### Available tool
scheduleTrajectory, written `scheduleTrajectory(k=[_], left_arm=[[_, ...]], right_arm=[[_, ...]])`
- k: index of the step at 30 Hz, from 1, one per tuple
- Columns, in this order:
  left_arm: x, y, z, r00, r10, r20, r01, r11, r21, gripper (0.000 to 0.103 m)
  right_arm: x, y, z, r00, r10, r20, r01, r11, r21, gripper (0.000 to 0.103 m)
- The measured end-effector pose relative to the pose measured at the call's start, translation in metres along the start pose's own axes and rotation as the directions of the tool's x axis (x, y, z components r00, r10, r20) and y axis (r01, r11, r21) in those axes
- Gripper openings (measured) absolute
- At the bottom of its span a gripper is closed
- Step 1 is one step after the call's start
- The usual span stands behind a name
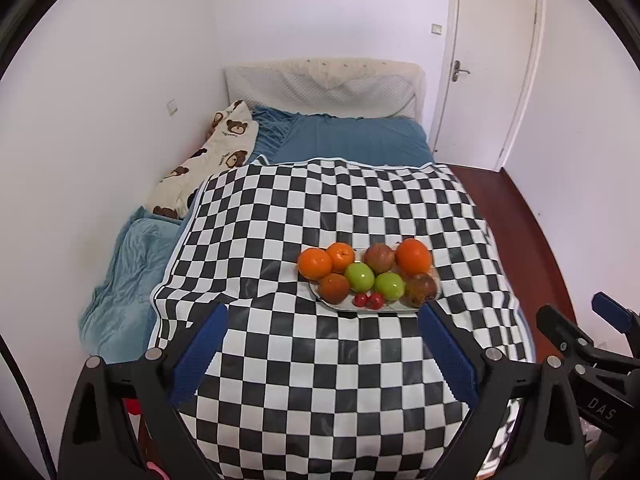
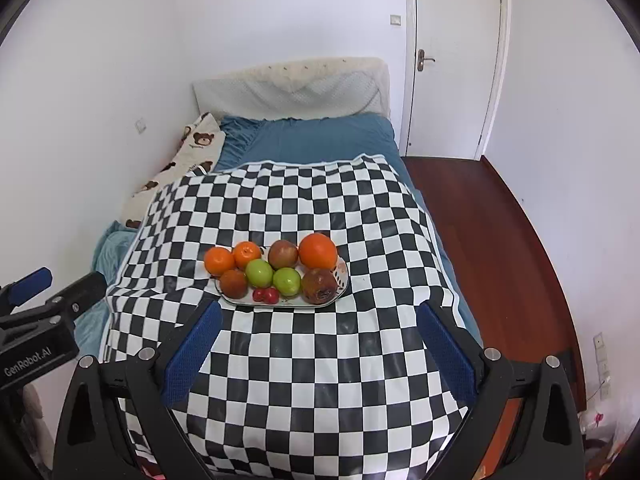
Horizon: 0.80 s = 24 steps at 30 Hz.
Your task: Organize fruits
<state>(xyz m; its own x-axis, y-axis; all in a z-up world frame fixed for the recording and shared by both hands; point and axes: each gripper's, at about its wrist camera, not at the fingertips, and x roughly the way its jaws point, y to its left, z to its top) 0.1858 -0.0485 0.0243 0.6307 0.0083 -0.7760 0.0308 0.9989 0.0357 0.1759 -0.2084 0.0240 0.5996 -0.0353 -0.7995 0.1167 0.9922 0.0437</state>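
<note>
All fruit lies grouped on one oval white plate [image 2: 343, 276], which rests on the black-and-white checkered cloth [image 2: 304, 360] spread over the bed. The back row holds three oranges [image 2: 318, 251] and a reddish apple [image 2: 283, 254]; the front row holds a brown-orange fruit [image 2: 233, 283], two green apples [image 2: 259, 273], two small red fruits [image 2: 265, 295] and a dark, blemished fruit [image 2: 319, 286] at the right end. The fruits touch one another, and the leftmost orange appears to overhang the plate rim. No fruit lies loose on the cloth in either view. The left gripper [image 1: 322, 354] is held back from the plate with its blue pads spread wide and nothing between them. The right gripper [image 2: 318, 354] is in the same condition: pads apart, empty, short of the plate's near rim. Judged from this layout, the task is either complete, with every fruit collected on the plate, or not yet begun, if sorting by kind to another place is intended; the pictures show no second container, so this cannot be settled. Neither gripper contacts any fruit.
</note>
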Motion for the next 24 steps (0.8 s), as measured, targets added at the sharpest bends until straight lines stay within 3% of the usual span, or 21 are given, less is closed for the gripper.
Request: scheduleTrajectory(k=[15,24], left_arm=[[0.068,0.000,0.000,0.996,0.048,-0.070,-0.048,0.999,0.005,0.097],[0.080,0.000,-0.001,0.995,0.039,-0.091,-0.039,0.999,0.011,0.097]], right_arm=[[0.086,-0.007,0.016,0.997,-0.060,-0.059,0.060,0.998,0.001,0.100],[0.098,-0.004,0.018,0.996,-0.049,-0.072,0.049,0.999,0.006,0.100]])
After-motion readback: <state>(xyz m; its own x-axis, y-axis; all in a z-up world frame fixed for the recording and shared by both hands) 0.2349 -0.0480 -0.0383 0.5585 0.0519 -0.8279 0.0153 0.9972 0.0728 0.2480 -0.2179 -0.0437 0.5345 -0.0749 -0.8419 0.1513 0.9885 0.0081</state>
